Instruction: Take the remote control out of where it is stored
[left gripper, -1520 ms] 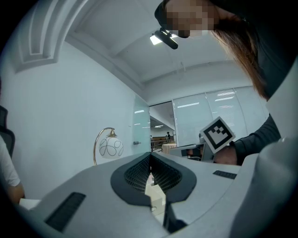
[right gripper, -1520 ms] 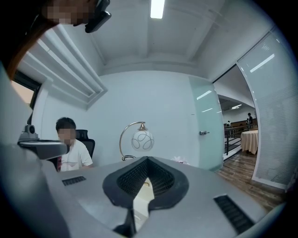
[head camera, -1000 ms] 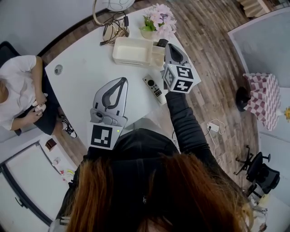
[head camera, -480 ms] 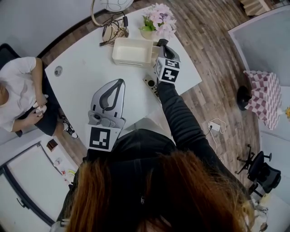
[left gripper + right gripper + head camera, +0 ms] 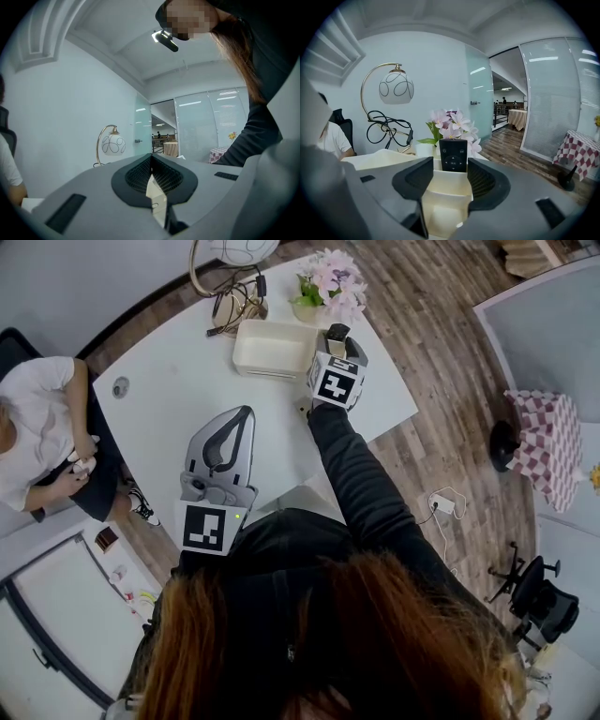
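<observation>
Right claw (image 5: 450, 172) released, jaws just opened.
Black remote control (image 5: 453, 155) stands upright in cream organiser's (image 5: 370, 161) end compartment between them.

White surface (image 5: 178, 371), with a cream organiser (image 5: 272, 348) lying toward the far edge. Just past it at the far right corner, a pot of pink flowers (image 5: 305, 307). Along the far edge, a lamp (image 5: 225, 306) with looped black cable (image 5: 251, 292); by the far left corner, a small round grommet (image 5: 120, 385).

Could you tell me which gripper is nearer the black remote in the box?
Right: the right gripper, jaws just opened, gripping nothing, is close before the remote; the left gripper hovers far back.
</observation>
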A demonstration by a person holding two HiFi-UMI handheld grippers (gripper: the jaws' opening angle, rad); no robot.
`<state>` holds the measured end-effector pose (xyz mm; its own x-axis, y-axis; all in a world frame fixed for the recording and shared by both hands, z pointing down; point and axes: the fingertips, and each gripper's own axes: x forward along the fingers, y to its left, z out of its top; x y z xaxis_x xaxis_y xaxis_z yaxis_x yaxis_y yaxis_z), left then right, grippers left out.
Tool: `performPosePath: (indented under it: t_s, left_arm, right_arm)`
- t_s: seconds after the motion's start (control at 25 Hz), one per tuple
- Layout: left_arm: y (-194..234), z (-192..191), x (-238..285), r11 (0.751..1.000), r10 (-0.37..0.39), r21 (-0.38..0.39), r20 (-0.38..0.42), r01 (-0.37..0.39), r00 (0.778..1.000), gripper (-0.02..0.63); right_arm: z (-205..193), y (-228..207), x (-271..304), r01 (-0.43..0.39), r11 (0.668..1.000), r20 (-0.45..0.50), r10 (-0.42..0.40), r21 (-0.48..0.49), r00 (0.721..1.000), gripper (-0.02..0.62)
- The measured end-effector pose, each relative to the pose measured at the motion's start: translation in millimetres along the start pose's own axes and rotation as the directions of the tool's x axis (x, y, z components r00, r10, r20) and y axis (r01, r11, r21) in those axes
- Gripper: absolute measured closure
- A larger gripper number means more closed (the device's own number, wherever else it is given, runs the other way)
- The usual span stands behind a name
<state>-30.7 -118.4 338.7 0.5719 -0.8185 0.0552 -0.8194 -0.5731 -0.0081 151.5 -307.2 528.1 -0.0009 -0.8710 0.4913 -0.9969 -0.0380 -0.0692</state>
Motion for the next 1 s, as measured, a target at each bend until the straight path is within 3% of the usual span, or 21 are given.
performPosePath:
  t_s: [0.52, 0.72, 1.0]
  left_arm:
    - [11.0, -5.2, -2.9, 0.999, 0.034, -0.018, -0.004, -0.034, 0.999, 0.597]
    - [12.7, -5.1, -5.1, 0.999, 0.039, -0.022, -0.007, -0.039, 0.999, 0.597]
    - [15.6, -5.6, -6.3, 0.999, 0.042, -0.023, -0.003, -0.042, 0.999, 0.597]
  right_arm:
    - [0.1, -0.1, 13.9, 0.041, 0.999, -0.003, -0.041, -0.021, 0.999, 0.379]
    - [3.1, 1.4, 11.2, 0.019, 0.999, 0.013, -0.019, -0.035, 1.0, 0.407]
    - [30.3, 5.0, -3.8, -0.035, 0.996, 0.114, 0.045, -0.086, 0.992, 0.408]
